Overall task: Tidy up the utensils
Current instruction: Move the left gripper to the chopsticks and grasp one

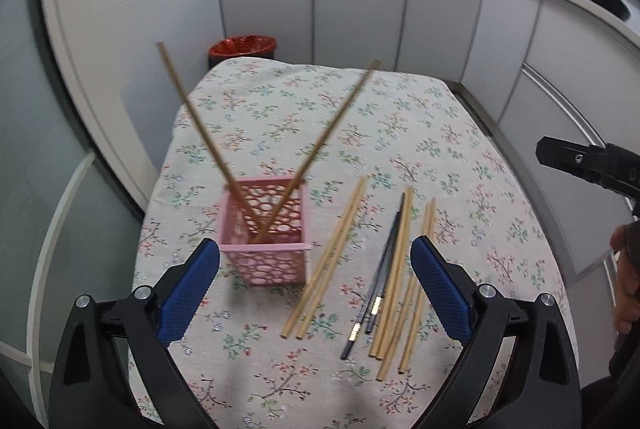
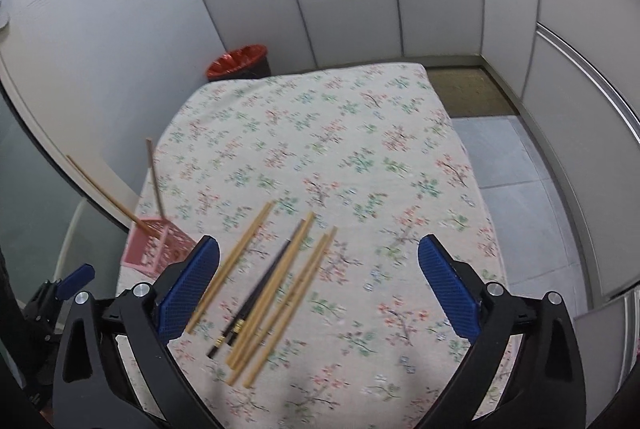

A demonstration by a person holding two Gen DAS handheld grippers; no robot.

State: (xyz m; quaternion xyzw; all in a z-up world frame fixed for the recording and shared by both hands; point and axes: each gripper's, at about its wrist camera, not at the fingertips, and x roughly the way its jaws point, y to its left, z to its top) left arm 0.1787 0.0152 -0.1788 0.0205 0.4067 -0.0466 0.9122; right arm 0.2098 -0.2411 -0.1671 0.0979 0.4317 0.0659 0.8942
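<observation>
Both your jaws stand apart and carry nothing: the left gripper (image 1: 314,283) hovers over the holder (image 1: 266,233) and the near chopsticks, the right gripper (image 2: 318,283) over the loose pile (image 2: 272,285). Two chopsticks (image 1: 256,145) already lean crossed in the pink holder at the desk's (image 2: 320,133) left edge. By my count eight or nine more, one dark pair (image 1: 380,281) included, lie flat beside it, so most of the job remains.

**Floral table, holder and loose chopsticks**

A table (image 1: 280,101) under a floral cloth carries a pink perforated holder (image 1: 267,253) near its left edge. Beside it lie bamboo chopsticks (image 1: 326,265) and 2 dark chopsticks (image 1: 380,285), grouped roughly parallel.
</observation>
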